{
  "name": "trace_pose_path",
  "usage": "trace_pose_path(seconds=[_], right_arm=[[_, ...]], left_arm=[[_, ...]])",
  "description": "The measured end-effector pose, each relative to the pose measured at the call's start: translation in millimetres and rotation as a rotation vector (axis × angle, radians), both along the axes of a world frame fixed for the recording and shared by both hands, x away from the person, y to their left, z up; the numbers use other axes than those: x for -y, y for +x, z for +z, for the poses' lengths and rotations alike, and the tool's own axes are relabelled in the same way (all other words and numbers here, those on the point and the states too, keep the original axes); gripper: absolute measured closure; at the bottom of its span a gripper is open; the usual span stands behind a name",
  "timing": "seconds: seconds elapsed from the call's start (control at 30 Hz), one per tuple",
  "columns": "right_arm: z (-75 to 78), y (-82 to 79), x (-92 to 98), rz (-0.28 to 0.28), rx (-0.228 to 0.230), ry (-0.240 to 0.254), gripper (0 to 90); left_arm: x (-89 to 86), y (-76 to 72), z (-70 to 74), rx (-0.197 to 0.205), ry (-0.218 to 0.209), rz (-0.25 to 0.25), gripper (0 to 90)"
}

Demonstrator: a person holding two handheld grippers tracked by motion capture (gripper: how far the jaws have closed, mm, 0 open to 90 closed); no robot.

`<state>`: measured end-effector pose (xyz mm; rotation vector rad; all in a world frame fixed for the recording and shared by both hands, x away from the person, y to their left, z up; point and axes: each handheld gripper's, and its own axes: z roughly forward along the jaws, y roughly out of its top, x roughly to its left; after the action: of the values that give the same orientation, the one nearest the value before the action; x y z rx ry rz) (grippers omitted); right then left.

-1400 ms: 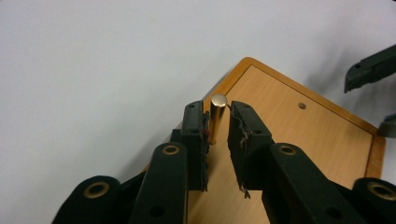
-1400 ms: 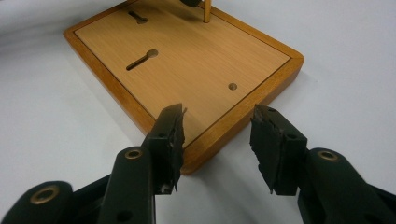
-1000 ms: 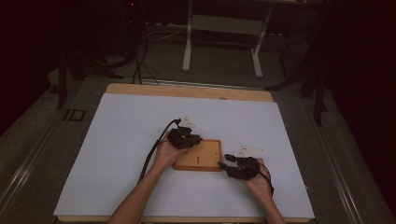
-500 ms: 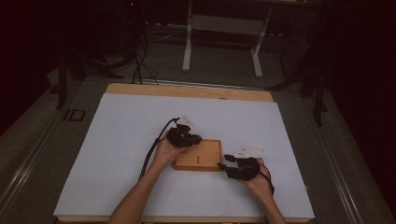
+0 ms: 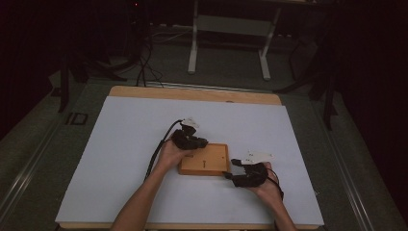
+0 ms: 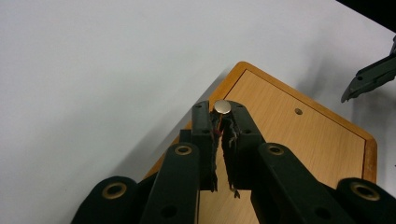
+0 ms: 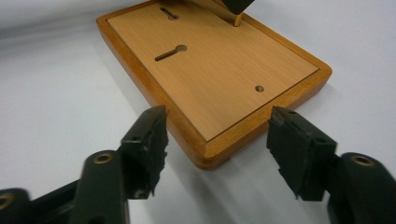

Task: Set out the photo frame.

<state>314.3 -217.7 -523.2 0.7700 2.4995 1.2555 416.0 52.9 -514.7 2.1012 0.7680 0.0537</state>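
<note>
Wooden board [image 5: 204,160] lies flat on the white table cover [image 5: 120,144], near the middle, slightly right. At its far left corner a small brass peg [image 6: 222,107] stands pinched at the head by the left gripper [image 6: 221,116], jaws clamped together on it. Right gripper [image 7: 217,133] at the board's near right corner: jaws have just been opening, now apart, straddling the corner without touching. Judgement: board released on that side; peg work carries on.
</note>
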Motion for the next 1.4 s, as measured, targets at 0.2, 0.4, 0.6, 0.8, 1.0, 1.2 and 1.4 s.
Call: trace_pose_path(seconds=[0.2,0.4,0.6,0.8,1.0,1.2,1.4], right_arm=[[-2.9,-1.0,-4.3,0.016,0.016,-0.034,29.9],[-8.2,-0.9,-9.5,0.028,0.041,-0.081,25.7],[-12.7,0.6,-11.5,0.012,0.066,-0.123,24.2],[-18.1,2.6,-16.0,-0.012,0.098,-0.171,24.7],[-20.4,5.1,-15.3,-0.044,0.114,-0.163,25.7],[-21.2,2.3,-21.2,-0.052,0.155,-0.171,31.6],[-21.3,2.2,-24.0,-0.091,0.184,-0.174,33.3]], left_arm=[[0.6,3.6,2.2,-0.021,0.013,-0.007,84.2],[0.1,7.5,2.4,-0.046,0.003,-0.006,84.4],[-0.3,9.8,2.6,-0.063,0.000,-0.006,84.5],[-0.1,13.8,4.0,-0.087,0.004,-0.012,84.6],[0.4,16.9,5.5,-0.106,0.015,-0.017,84.7],[0.4,19.8,5.7,-0.117,0.012,-0.022,84.7],[1.7,20.1,6.2,-0.102,0.017,-0.021,84.7]])
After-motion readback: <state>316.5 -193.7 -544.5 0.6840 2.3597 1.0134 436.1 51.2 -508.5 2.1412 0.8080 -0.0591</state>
